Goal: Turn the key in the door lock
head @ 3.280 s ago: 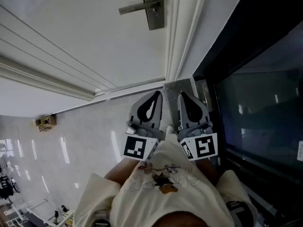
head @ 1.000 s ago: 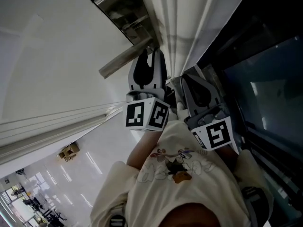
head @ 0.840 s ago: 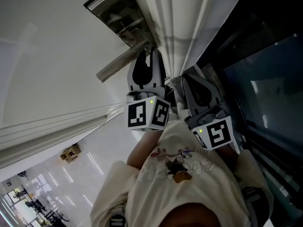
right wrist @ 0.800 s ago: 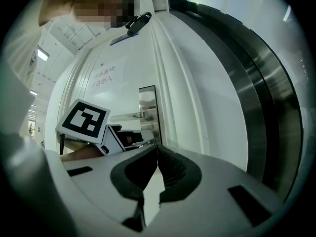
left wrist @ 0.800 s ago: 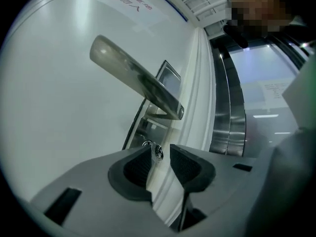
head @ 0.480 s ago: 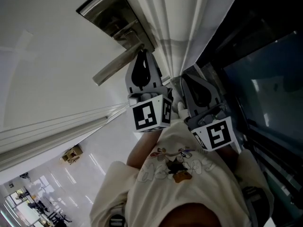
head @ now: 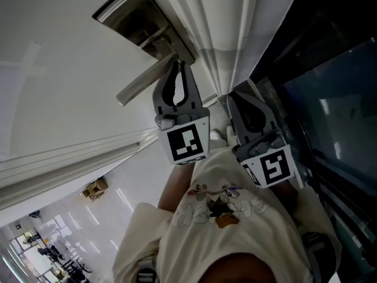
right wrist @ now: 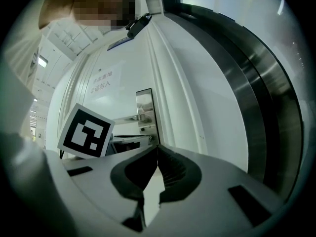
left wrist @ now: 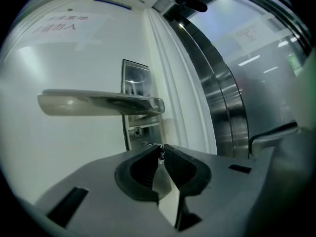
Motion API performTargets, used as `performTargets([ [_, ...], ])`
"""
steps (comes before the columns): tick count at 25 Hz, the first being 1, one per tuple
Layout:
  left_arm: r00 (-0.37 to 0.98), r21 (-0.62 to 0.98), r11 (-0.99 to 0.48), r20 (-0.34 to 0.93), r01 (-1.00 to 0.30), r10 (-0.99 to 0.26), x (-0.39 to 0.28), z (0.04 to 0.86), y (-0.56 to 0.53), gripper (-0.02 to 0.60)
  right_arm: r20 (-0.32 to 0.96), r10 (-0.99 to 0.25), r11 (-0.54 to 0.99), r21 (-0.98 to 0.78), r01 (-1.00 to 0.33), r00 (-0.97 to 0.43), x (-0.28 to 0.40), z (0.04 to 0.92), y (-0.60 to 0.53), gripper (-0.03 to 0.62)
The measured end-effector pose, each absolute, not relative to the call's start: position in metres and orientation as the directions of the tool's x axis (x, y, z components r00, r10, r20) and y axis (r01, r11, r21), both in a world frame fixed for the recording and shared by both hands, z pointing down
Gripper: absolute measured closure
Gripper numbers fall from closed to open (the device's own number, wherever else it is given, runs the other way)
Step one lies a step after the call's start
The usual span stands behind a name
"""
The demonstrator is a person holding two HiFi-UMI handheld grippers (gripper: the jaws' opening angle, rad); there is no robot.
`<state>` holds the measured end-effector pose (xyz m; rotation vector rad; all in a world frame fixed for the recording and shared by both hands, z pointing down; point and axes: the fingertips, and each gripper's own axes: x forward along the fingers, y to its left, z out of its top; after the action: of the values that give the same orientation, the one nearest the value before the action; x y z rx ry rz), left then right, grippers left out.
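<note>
A silver lever handle (left wrist: 94, 102) sticks out leftward from the metal lock plate (left wrist: 136, 78) on the white door (head: 59, 69). Just under the handle, my left gripper (left wrist: 161, 151) points level at the plate, its jaws shut on a small metal key (left wrist: 160, 155) that shows only as a sliver at their tips. In the head view the left gripper (head: 177, 65) reaches the plate (head: 138, 22) below the handle (head: 144, 80). My right gripper (head: 237, 96) hangs beside it to the right, away from the lock. Its jaws (right wrist: 157, 148) are shut with nothing between them.
White door-frame mouldings (head: 212, 34) run right of the lock. Beyond them stand a brushed metal post (left wrist: 222, 107) and a dark glass panel (head: 330, 99). The left gripper's marker cube (right wrist: 86, 131) fills the left of the right gripper view. A person's torso shows below.
Both grippers rose from near the floor to the lock. Over the last second the left gripper rolled at the lock, its marker cube turning to a new face. The right gripper stayed still.
</note>
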<state>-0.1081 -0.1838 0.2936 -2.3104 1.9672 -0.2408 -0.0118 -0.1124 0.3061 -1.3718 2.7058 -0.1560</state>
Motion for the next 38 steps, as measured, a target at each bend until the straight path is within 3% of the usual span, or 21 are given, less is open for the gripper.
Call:
performTargets([
  [10, 0.084, -0.612, -0.189, 0.197, -0.767, -0.977, -0.098, 0.299, -0.186, 0.54, -0.055, -0.807, 0.587, -0.174, -0.79, -0.588, -0.005, 0.311, -0.111, 0.588],
  [17, 0.093, -0.714, -0.261, 0.266, -0.65, -0.959, -0.096, 0.302, -0.186, 0.54, -0.064, -0.811, 0.581, -0.193, -0.79, -0.581, 0.002, 0.313, -0.114, 0.587],
  [28, 0.065, -0.887, -0.354, 0.351, -0.297, -0.934, -0.09, 0.31, -0.185, 0.545, -0.068, -0.807, 0.586, -0.21, -0.783, -0.586, 0.006, 0.315, -0.114, 0.587],
  [38, 0.064, -0.906, -0.297, 0.292, -0.3, -0.954, -0.091, 0.305, -0.185, 0.511, -0.068, -0.808, 0.586, -0.203, -0.784, -0.586, 0.005, 0.314, -0.112, 0.587],
])
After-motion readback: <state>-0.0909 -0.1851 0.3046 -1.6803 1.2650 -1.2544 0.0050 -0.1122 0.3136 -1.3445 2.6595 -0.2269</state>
